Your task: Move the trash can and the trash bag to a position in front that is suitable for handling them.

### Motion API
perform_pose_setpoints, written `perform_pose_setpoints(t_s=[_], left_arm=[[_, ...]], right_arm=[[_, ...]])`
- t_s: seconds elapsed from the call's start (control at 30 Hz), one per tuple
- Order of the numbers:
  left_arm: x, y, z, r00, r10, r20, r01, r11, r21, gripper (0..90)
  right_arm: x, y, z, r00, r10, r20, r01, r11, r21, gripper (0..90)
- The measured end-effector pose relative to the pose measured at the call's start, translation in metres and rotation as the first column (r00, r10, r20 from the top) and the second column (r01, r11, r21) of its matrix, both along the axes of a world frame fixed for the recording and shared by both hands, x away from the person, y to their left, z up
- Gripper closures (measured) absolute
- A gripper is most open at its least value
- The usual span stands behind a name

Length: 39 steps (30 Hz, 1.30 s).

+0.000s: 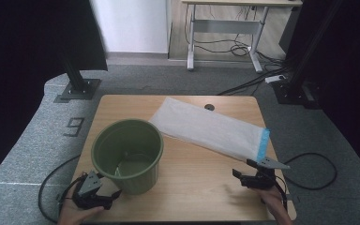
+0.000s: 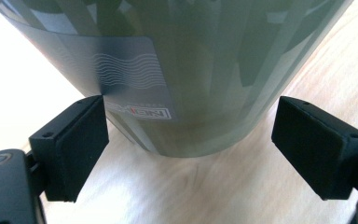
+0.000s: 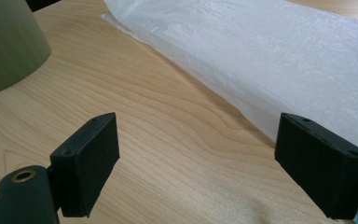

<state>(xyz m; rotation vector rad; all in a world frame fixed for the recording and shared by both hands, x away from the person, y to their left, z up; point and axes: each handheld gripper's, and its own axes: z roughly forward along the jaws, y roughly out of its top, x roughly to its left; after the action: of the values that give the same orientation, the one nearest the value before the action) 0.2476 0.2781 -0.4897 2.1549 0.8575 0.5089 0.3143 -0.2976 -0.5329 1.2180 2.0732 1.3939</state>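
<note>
L gripper [image 1: 115, 194]: held in person's L hand [image 1: 77, 213] at near-left table corner; jaws wide apart, nothing between pads. In left gripper view the jaws flank the low wall of the bin, v. close to it; can't tell if the left jaw's tip touches.
R gripper [image 1: 242, 174]: held in R hand [image 1: 274, 201] at near-right of table; jaws spread wide, nothing clamped. In right gripper view bare wood lies between jaws, bag's edge just beside the right jaw.
Green bin [image 1: 127, 154]: olive-green plastic bucket, upright, open top, on near-left part of table, just right of L gripper. Pale label w/ wavy lines and a small logo [image 2: 142, 112] on its side, facing L gripper. Something small lies inside on the bottom, too unclear to name.
White bag [image 1: 211, 127]: flat translucent plastic bag, lying diagonally from far-centre to near-right; its left edge near bin rim, can't tell if touching. Blue strip [image 1: 264, 142] along its near-right end, just above R gripper.
Table [image 1: 197, 187]: light wood top, small dark hole [image 1: 209, 107] near far edge.
Floor: grey carpet, cables trailing; a "9" mark [image 1: 74, 125] left of table.
</note>
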Motion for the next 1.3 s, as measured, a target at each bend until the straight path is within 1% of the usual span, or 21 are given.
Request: perform_pose_setpoints(t_s=[0.03, 0.07, 0.1, 0.27, 0.3, 0.33, 0.37, 0.4, 0.43, 0.53, 0.6, 0.63, 0.7, 0.8, 0.87, 0.9, 1.0, 1.07, 1.1, 1.13, 1.3], left_arm=[[0.000, 0.000, 0.000, 1.0000, 0.000, 0.000, 0.000, 1.0000, 0.000, 10.8], [0.006, -0.006, 0.000, 1.0000, -0.005, 0.001, 0.005, 0.9999, -0.015, 10.9], [0.010, -0.010, -0.001, 0.9999, -0.011, 0.002, 0.011, 0.9998, -0.018, 11.0], [0.023, -0.026, -0.001, 0.9994, -0.027, 0.022, 0.027, 0.9996, -0.007, 14.1], [0.023, -0.026, -0.001, 0.9994, -0.027, 0.022, 0.027, 0.9996, -0.007, 14.2], [0.028, -0.034, 0.000, 0.9988, -0.040, 0.028, 0.041, 0.9991, -0.014, 14.3], [0.028, -0.034, 0.000, 0.9988, -0.040, 0.028, 0.041, 0.9991, -0.014, 14.4], [0.033, -0.045, 0.000, 0.9971, -0.070, 0.030, 0.070, 0.9974, -0.017, 14.5], [0.035, -0.049, 0.000, 0.9962, -0.081, 0.032, 0.082, 0.9966, -0.013, 14.6], [0.043, -0.065, 0.002, 0.9921, -0.121, 0.035, 0.120, 0.9924, 0.027, 14.6], [0.048, -0.073, 0.002, 0.9898, -0.139, 0.032, 0.138, 0.9900, 0.032, 14.6], [0.048, -0.073, 0.002, 0.9898, -0.139, 0.032, 0.138, 0.9900, 0.032, 14.6], [0.053, -0.084, 0.002, 0.9874, -0.155, 0.034, 0.153, 0.9876, 0.032, 14.6], [0.057, -0.092, 0.002, 0.9869, -0.157, 0.036, 0.156, 0.9872, 0.034, 14.7], [0.060, -0.100, 0.002, 0.9872, -0.156, 0.033, 0.155, 0.9873, 0.036, 14.7], [0.060, -0.100, 0.002, 0.9872, -0.156, 0.033, 0.155, 0.9873, 0.036, 14.7], [0.063, -0.111, 0.001, 0.9878, -0.151, 0.036, 0.150, 0.9882, 0.030, 14.7], [0.065, -0.118, 0.001, 0.9868, -0.157, 0.040, 0.156, 0.9872, 0.033, 14.7], [0.065, -0.118, 0.001, 0.9868, -0.157, 0.040, 0.156, 0.9872, 0.033, 14.8], [0.066, -0.122, 0.001, 0.9873, -0.152, 0.045, 0.150, 0.9877, 0.043, 14.8], [0.067, -0.123, 0.002, 0.9888, -0.138, 0.057, 0.136, 0.9900, 0.038, 15.0]], right_arm=[[0.000, 0.000, 0.000, 1.0000, 0.000, 0.000, 0.000, 1.000, 0.000, 13.2], [0.000, -0.001, 0.000, 1.0000, -0.007, 0.003, 0.007, 1.000, -0.004, 13.2], [0.000, -0.001, 0.001, 0.9999, -0.011, 0.004, 0.011, 1.000, -0.007, 13.2], [0.001, -0.005, 0.000, 0.9998, -0.021, 0.001, 0.021, 1.000, 0.016, 13.2], [0.001, -0.005, 0.000, 0.9998, -0.021, 0.001, 0.021, 1.000, 0.016, 13.2], [-0.001, -0.006, 0.001, 0.9996, -0.030, 0.000, 0.030, 0.999, 0.023, 13.3], [-0.001, -0.006, 0.001, 0.9996, -0.030, 0.000, 0.030, 0.999, 0.023, 13.3], [-0.003, -0.007, 0.001, 0.9994, -0.034, 0.000, 0.034, 0.999, 0.029, 13.5], [-0.003, -0.007, 0.002, 0.9994, -0.034, 0.001, 0.034, 0.999, 0.029, 13.5], [-0.003, -0.005, 0.002, 0.9994, -0.033, 0.005, 0.033, 0.999, 0.021, 13.6], [-0.003, -0.002, 0.002, 0.9997, -0.022, 0.005, 0.022, 1.000, 0.014, 13.9], [-0.003, -0.002, 0.002, 0.9997, -0.022, 0.005, 0.022, 1.000, 0.014, 13.9], [-0.002, 0.001, 0.001, 1.0000, -0.005, 0.001, 0.005, 1.000, 0.006, 14.1], [-0.001, 0.003, 0.001, 1.0000, 0.002, -0.004, -0.002, 1.000, 0.004, 14.1], [-0.002, 0.006, 0.001, 0.9996, 0.029, -0.004, -0.029, 1.000, 0.012, 14.1], [-0.002, 0.006, 0.001, 0.9996, 0.029, -0.004, -0.029, 1.000, 0.012, 14.1], [-0.006, 0.009, 0.001, 0.9986, 0.054, 0.005, -0.054, 0.999, -0.005, 14.1], [-0.006, 0.009, 0.001, 0.9983, 0.059, 0.002, -0.059, 0.998, -0.008, 14.2], [-0.006, 0.009, 0.001, 0.9983, 0.059, 0.002, -0.059, 0.998, -0.008, 14.2], [-0.006, 0.009, 0.000, 0.9984, 0.057, 0.002, -0.057, 0.998, -0.018, 14.3], [-0.007, 0.010, -0.002, 0.9984, 0.056, -0.003, -0.056, 0.998, -0.036, 14.3]])
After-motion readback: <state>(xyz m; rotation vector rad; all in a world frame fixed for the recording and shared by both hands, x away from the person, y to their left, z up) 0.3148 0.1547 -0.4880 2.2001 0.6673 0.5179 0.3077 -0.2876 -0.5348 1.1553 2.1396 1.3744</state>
